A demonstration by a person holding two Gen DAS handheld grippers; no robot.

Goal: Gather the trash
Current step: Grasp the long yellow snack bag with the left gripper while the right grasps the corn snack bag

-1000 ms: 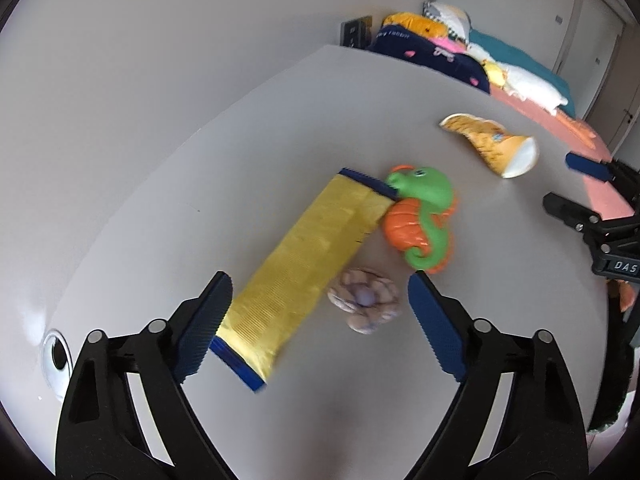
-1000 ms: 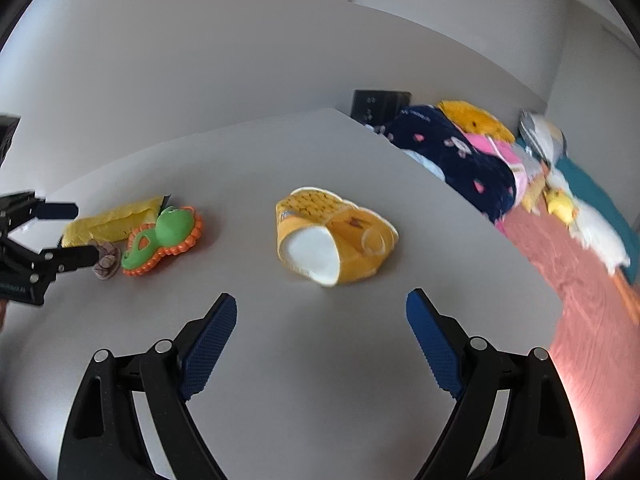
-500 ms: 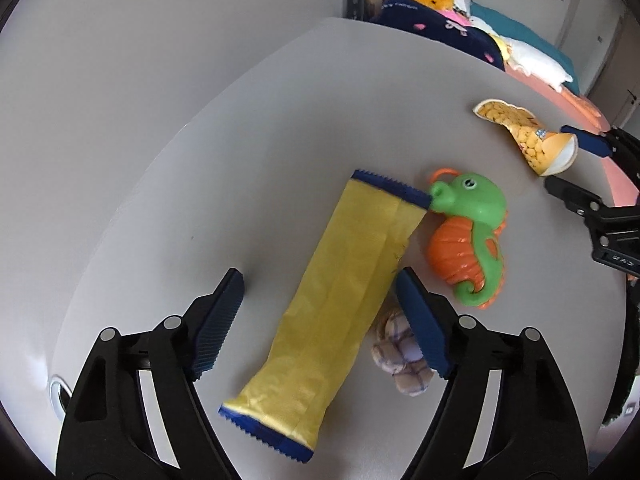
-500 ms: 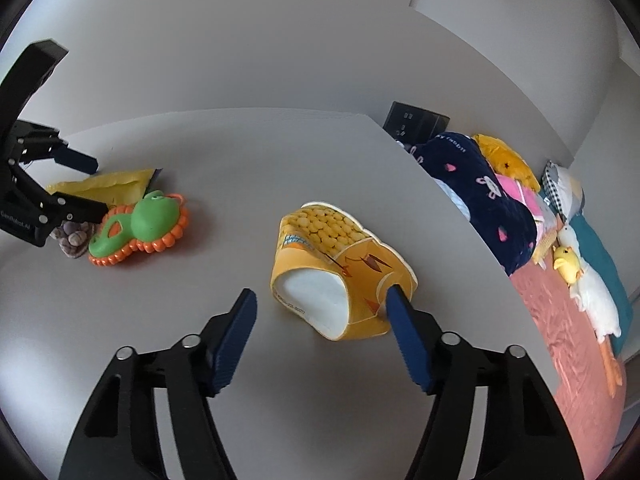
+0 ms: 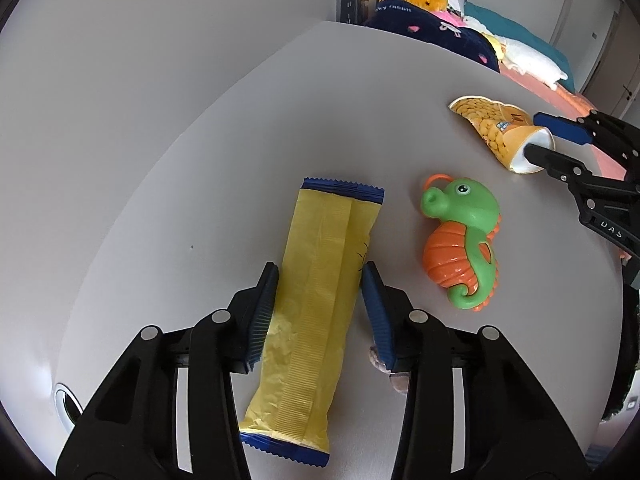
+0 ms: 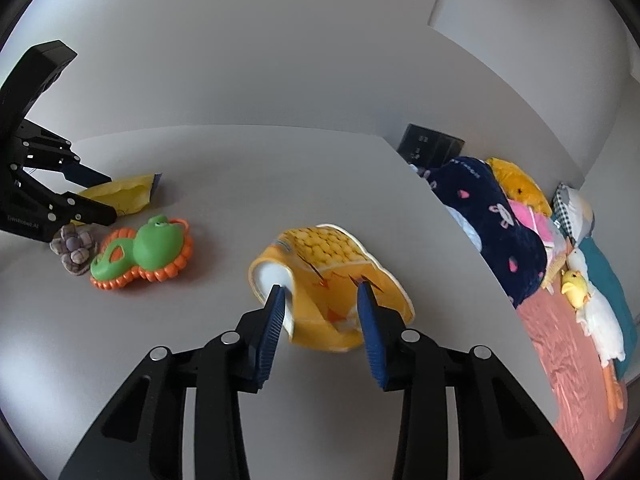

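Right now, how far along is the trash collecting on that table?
Nothing looks collected yet; no bin is in view. In hand: the left tongs have just been closing around the yellow wrapper, and the right tongs around the crushed corn cup; both pieces lie on the table. Left to do: lift them and carry them off. The seahorse toy and small plush flower are probably not trash.

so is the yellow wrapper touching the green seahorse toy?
Apart. The left wrist view shows a clear strip of bare table between the yellow wrapper and the green seahorse toy.
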